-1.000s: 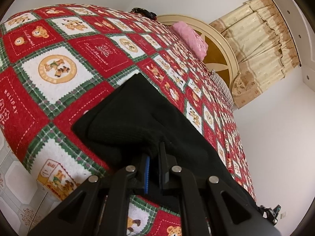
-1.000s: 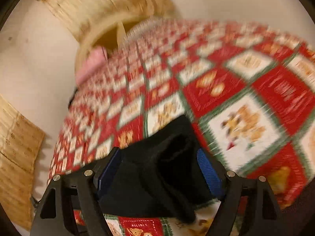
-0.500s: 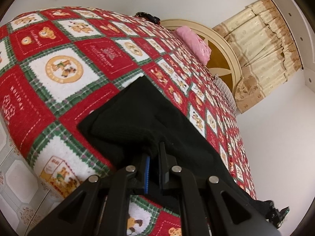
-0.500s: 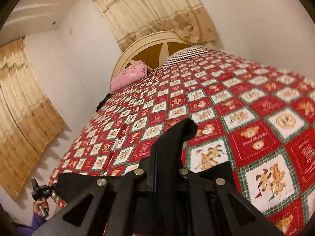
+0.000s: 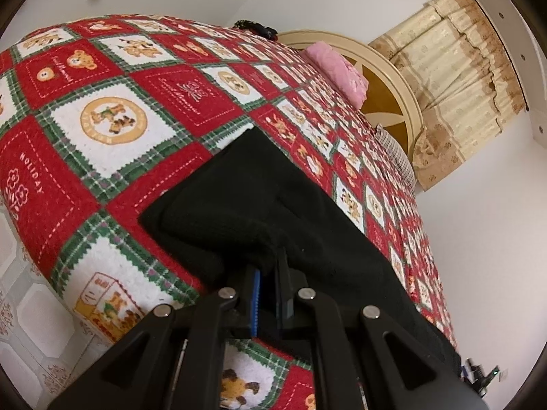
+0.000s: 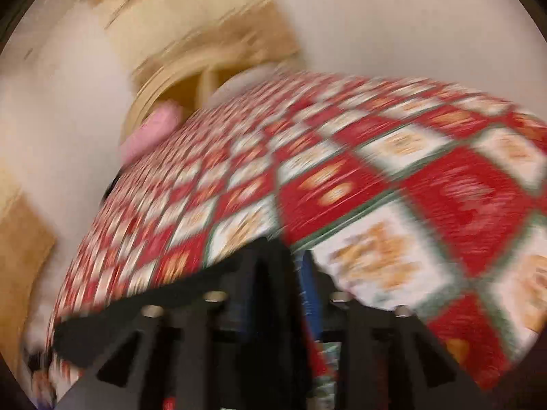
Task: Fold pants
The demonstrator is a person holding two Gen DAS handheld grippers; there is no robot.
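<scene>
Black pants (image 5: 259,201) lie on the red, white and green teddy-bear quilt (image 5: 112,126) near the bed's corner. My left gripper (image 5: 270,266) is shut on a fold of the pants at their near edge. In the blurred right wrist view, my right gripper (image 6: 290,266) is shut on the black pants (image 6: 191,287), which stretch off to the left over the quilt (image 6: 393,205).
A pink pillow (image 5: 338,71) and a striped pillow (image 5: 396,153) lie by the round cream headboard (image 5: 386,89). Beige curtains (image 5: 458,78) hang behind. Tiled floor (image 5: 30,324) shows past the bed's corner. A dark object (image 5: 256,29) sits at the bed's far edge.
My right gripper has closed on the pants and is swinging fast, blurring its view. My left gripper stays shut on the pants and has barely moved.
</scene>
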